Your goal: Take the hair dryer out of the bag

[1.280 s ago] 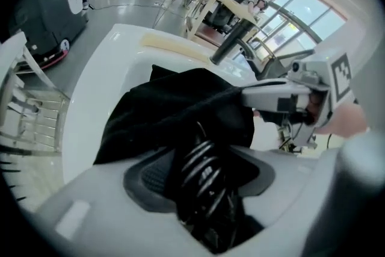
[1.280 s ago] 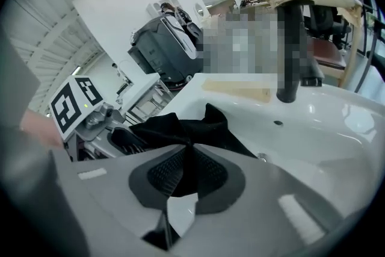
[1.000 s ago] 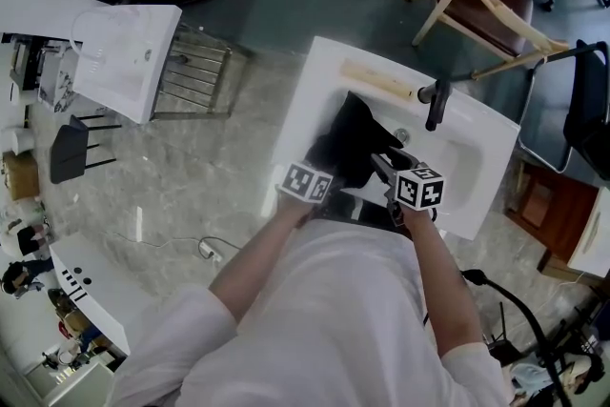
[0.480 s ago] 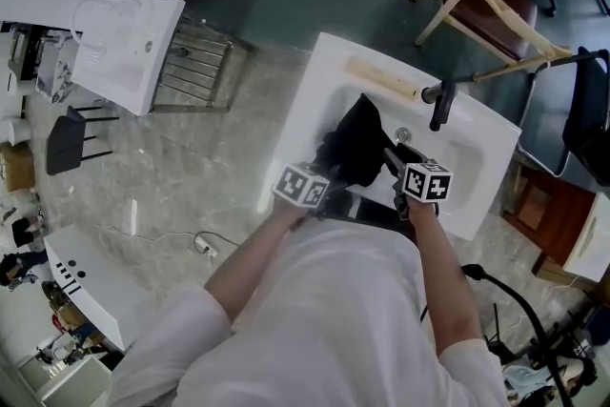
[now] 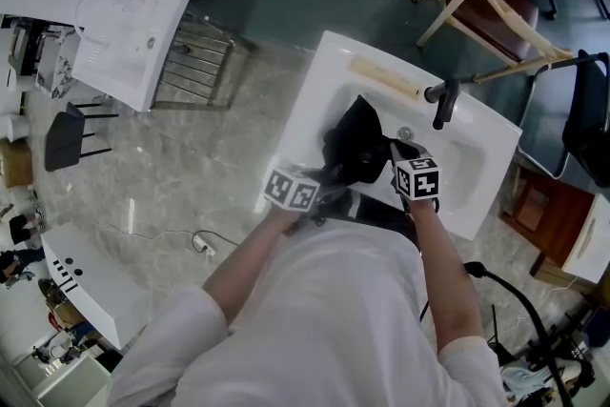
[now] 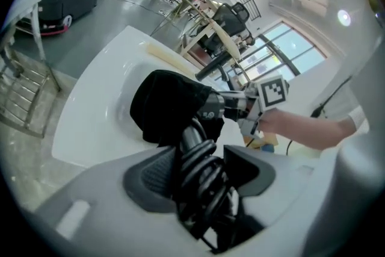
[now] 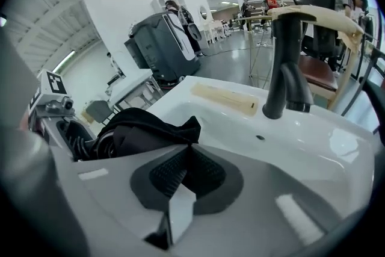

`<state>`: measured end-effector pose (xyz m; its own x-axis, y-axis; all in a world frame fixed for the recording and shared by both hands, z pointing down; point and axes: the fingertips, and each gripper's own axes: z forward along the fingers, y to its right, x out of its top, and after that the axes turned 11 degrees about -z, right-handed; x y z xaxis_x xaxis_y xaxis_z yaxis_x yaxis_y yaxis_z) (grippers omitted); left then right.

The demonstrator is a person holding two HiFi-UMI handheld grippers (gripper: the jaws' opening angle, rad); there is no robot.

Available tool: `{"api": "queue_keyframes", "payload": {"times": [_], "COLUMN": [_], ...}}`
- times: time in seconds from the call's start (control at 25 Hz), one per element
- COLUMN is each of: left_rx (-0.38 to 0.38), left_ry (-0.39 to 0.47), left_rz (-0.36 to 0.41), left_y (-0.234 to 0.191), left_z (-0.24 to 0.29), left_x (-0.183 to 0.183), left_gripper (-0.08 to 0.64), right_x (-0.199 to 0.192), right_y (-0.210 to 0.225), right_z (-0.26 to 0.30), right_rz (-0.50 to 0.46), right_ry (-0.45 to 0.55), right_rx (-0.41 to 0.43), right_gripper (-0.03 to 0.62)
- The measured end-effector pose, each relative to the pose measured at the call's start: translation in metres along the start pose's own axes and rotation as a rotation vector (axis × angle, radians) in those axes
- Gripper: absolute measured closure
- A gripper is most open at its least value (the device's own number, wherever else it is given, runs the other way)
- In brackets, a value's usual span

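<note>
A black cloth bag (image 5: 355,143) lies in the white sink basin (image 5: 319,86). The hair dryer's dark handle (image 6: 192,136), wound with coiled black cord, sticks out of the bag's mouth (image 6: 171,106). My left gripper (image 6: 201,168) is shut on that handle and cord at the basin's near rim (image 5: 324,188). To the right of the bag, my right gripper (image 5: 393,153) has its jaws shut on a pointed fold of the bag's edge (image 7: 190,127). The dryer's head stays hidden inside the fabric.
A black faucet (image 5: 441,102) stands on the far right rim of the sink, beside a pale wooden strip (image 5: 383,77). The drain hole (image 7: 260,137) lies in front of the faucet. A wooden chair (image 5: 486,5) and a second white basin (image 5: 133,43) stand on the floor around.
The left gripper has drawn back a little toward the person and to the left. The right gripper has rolled in place beside the bag.
</note>
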<state>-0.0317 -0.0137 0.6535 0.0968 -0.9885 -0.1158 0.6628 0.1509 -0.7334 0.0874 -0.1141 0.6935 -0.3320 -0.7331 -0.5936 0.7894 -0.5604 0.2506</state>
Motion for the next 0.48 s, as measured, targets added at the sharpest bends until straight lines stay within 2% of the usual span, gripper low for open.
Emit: {"api": "queue_keyframes", "payload": {"times": [0.2, 0.48], "left_rx": [-0.072, -0.164], "left_ry": [0.004, 0.054], "left_rz": [0.025, 0.008], "left_y": [0.009, 0.013], "left_z": [-0.011, -0.020], "left_x": [-0.012, -0.020], "left_gripper": [0.314, 0.314], "right_x": [0.001, -0.002], "right_y": [-0.001, -0.006], "right_z": [-0.001, 0.003], "right_rz": [-0.026, -0.090], "right_ry": [-0.010, -0.031], "right_rx": [-0.018, -0.034], "right_gripper": [0.580, 0.580]}}
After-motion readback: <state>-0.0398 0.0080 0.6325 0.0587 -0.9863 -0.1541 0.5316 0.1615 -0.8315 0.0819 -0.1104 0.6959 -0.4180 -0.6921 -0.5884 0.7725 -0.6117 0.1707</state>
